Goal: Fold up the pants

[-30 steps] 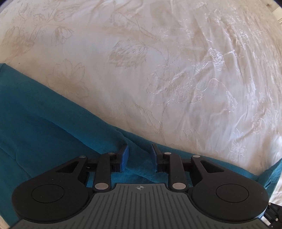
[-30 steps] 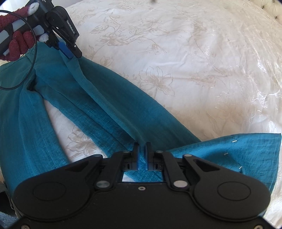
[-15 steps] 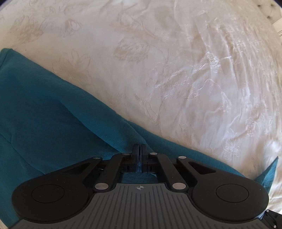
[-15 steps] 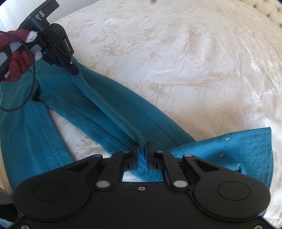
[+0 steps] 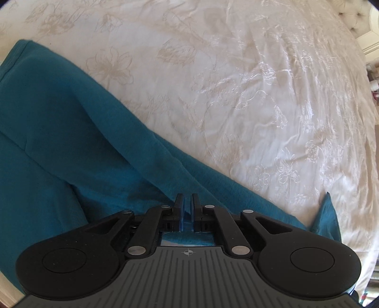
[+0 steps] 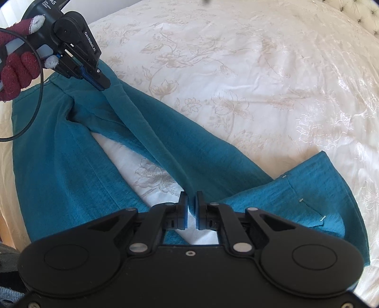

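Teal pants (image 6: pixel 71 170) lie spread on a white floral bedspread (image 6: pixel 236 71), their two legs running from upper left to lower right. My left gripper (image 5: pixel 187 201) is shut on a fold of the pants (image 5: pixel 71 142) near the waist end and holds it raised off the bed. It also shows in the right wrist view as the left gripper (image 6: pixel 103 85), gripped by a hand in a red glove (image 6: pixel 16 75). My right gripper (image 6: pixel 191 201) is shut on the edge of one pant leg near the hem, and the cloth stretches taut between both grippers.
The bedspread (image 5: pixel 260 94) fills most of both views. A tufted headboard (image 5: pixel 355 21) shows at the far upper right. A black cable (image 6: pixel 35 106) loops from the left gripper's handle over the waist end of the pants.
My left gripper's jaws closed on the teal cloth and lifted it. Both grippers rose and shifted, pulling the upper leg taut and clear of the bed.
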